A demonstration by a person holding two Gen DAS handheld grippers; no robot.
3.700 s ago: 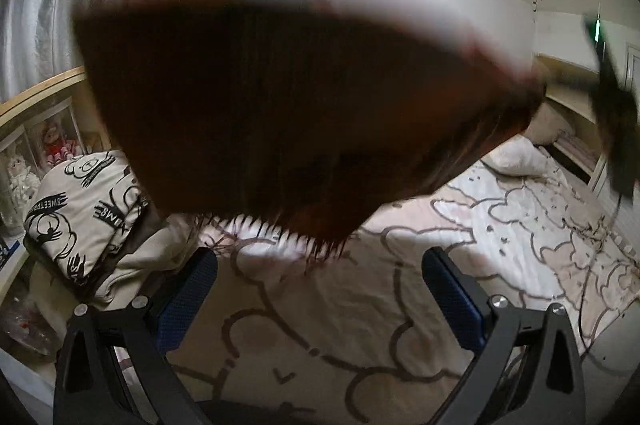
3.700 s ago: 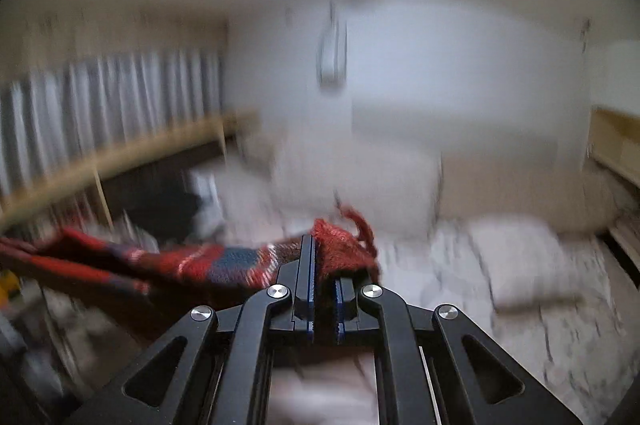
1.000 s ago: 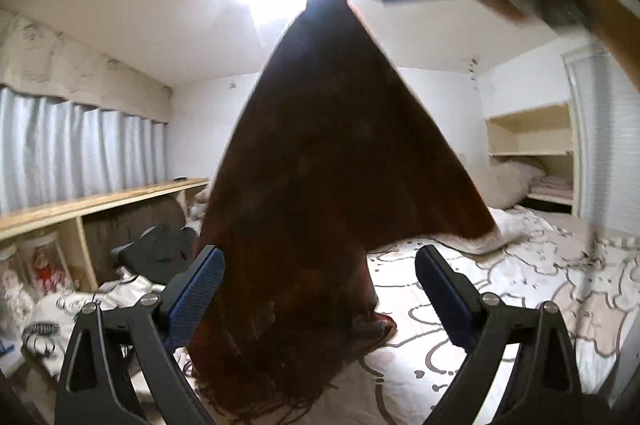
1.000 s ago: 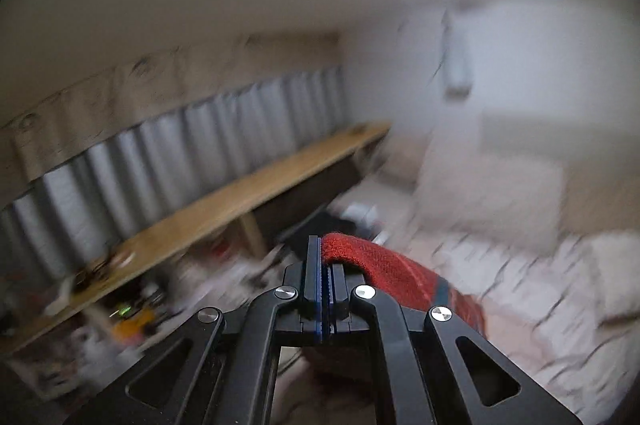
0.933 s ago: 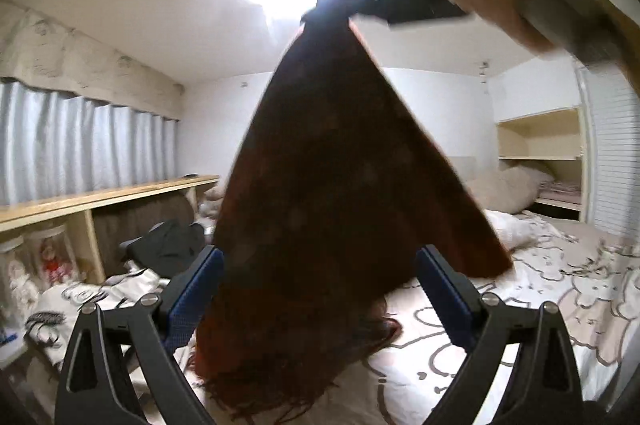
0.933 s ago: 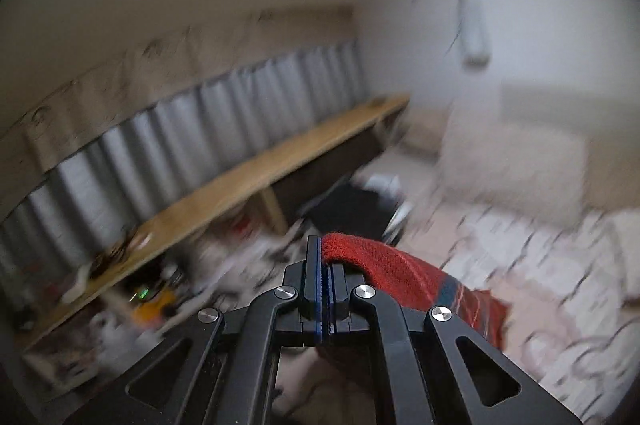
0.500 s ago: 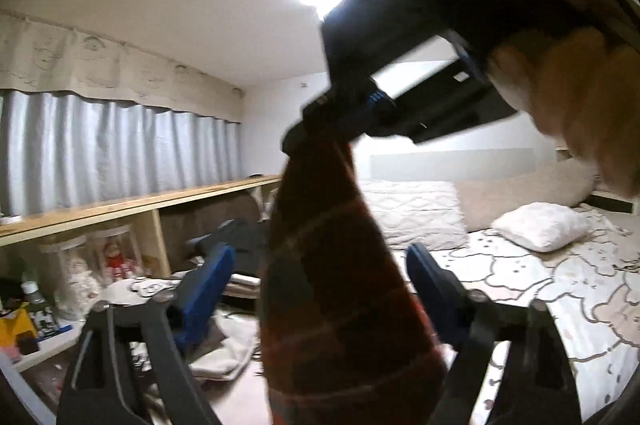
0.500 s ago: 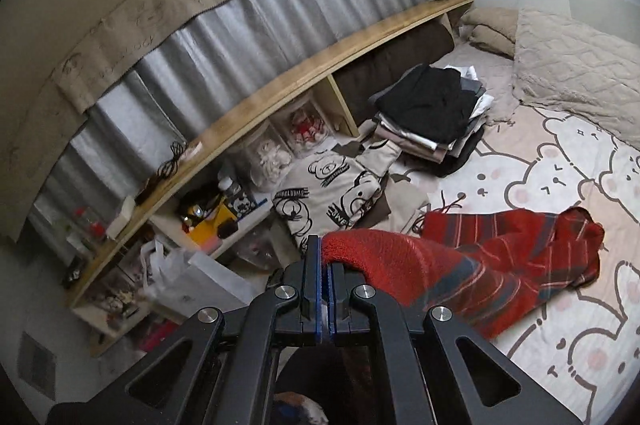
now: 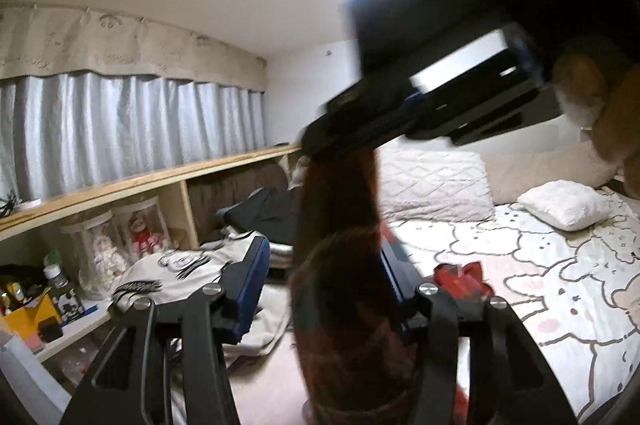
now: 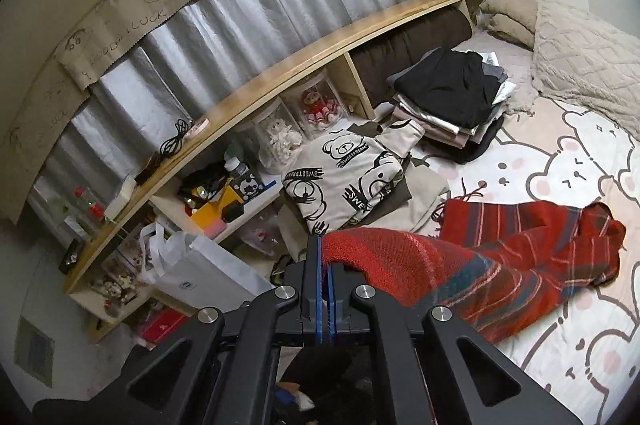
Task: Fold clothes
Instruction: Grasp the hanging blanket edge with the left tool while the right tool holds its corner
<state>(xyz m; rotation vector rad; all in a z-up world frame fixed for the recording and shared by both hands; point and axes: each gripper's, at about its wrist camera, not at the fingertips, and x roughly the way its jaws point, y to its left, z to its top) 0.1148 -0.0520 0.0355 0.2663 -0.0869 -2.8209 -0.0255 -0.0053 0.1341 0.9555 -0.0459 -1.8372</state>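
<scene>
Red scarf (image 10: 500, 265) with dark blue and pale stripes; white bedsheet (image 10: 580, 161) with pink-cheeked bear outlines.

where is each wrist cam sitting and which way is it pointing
Left wrist: low, looking up and across the bed; left gripper open around the hanging red plaid scarf, right gripper and a hand above.
Right wrist: high, looking down at the bed and shelf; right gripper shut on the scarf.
Shared: scarf, bed, shelf, folded pile.

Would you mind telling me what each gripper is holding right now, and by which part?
The right gripper is shut on the red plaid scarf, pinching its edge. The left gripper is open, with the scarf hanging between its fingers.
</scene>
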